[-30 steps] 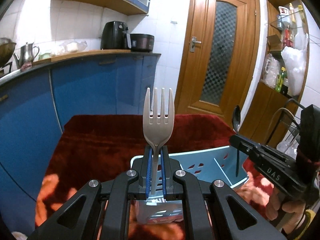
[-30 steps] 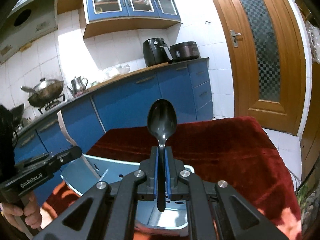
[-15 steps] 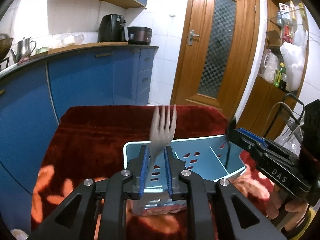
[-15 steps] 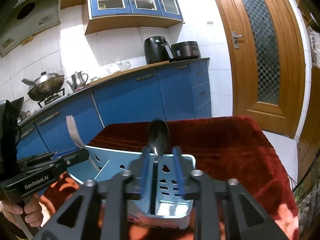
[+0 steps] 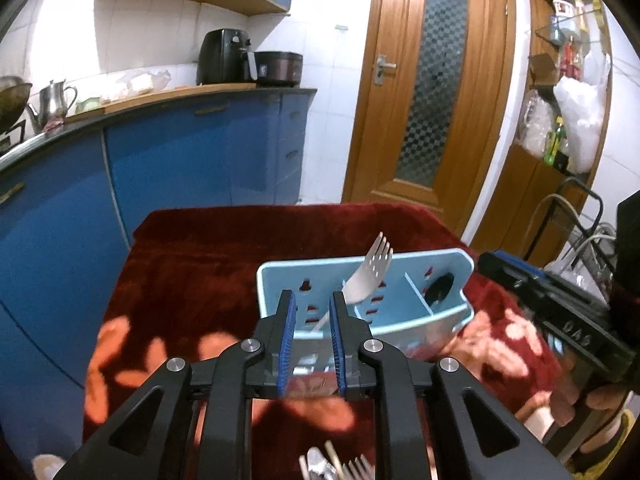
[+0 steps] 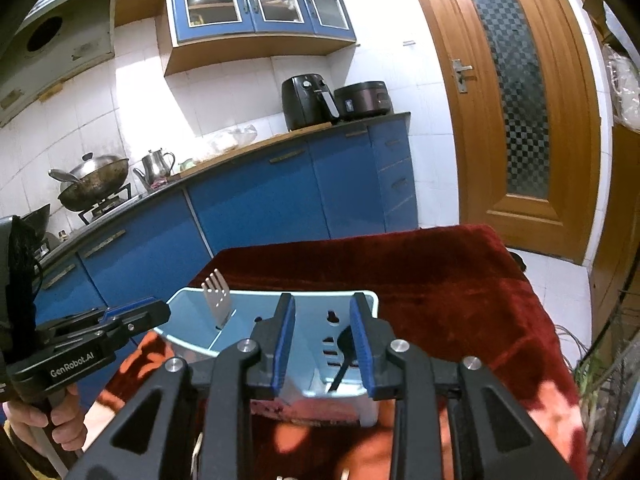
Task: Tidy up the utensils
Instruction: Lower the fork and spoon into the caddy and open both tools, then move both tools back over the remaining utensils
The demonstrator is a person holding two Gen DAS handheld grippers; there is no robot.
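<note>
Utensils stand sorted in the light-blue caddy [image 5: 448,316] on the red cloth [image 5: 224,248]: fork [image 5: 370,272] leaning in a middle compartment, dark spoon [image 6: 345,350] in the end one. Left gripper [image 5: 312,322] and right gripper [image 6: 322,334], jaws having just been opening, now stand parted and empty before the caddy. Step in hand: release and withdrawal. More cutlery [image 5: 336,466] lies at the near edge; the next move likely calls for dropping back to pick one piece
</note>
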